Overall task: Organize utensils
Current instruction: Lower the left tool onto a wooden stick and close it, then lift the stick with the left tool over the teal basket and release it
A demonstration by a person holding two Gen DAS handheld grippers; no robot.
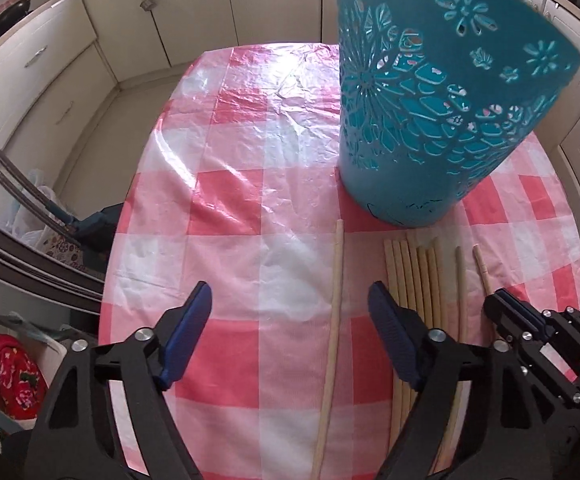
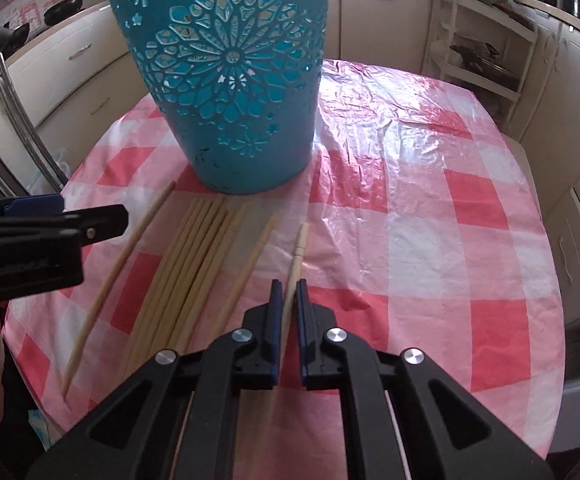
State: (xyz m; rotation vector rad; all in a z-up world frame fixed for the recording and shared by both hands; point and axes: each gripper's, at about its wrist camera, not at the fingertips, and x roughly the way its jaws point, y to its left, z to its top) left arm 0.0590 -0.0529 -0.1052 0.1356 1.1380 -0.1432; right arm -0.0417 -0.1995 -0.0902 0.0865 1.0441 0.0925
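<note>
So the chopsticks are thin, stiff wooden sticks, super light, and they'll roll or skate on this plastic cloth if you nudge them, so pinching one around the middle or a bit toward the thick end seems like the safe bet for keeping it from swinging. The right gripper (image 2: 289, 285) has its jaws closed down nearly all the way on the rightmost chopstick (image 2: 297, 254), pads on either side of it partway along its length, and I can't tell whether it's off the cloth yet. The left gripper (image 1: 290, 304) is wide open with nothing in it, hovering over the lone chopstick (image 1: 336, 300) that lies off to the left by itself. Between those two there's the main bundle of chopsticks (image 2: 188, 268) lying side by side, plus one more loose chopstick (image 2: 250, 264) just beside the gripped one. All of them point toward the teal basket (image 2: 230, 80) with the cut-out flower pattern, which stands upright right at their tips and is presumably where they go. Table (image 2: 430, 220) has a shiny, wrinkly pink-and-white checked cover, so kinda slippery. Room's a kitchen, cream cabinets (image 1: 50, 72) all round, a pan (image 1: 10, 18) on the counter.
</note>
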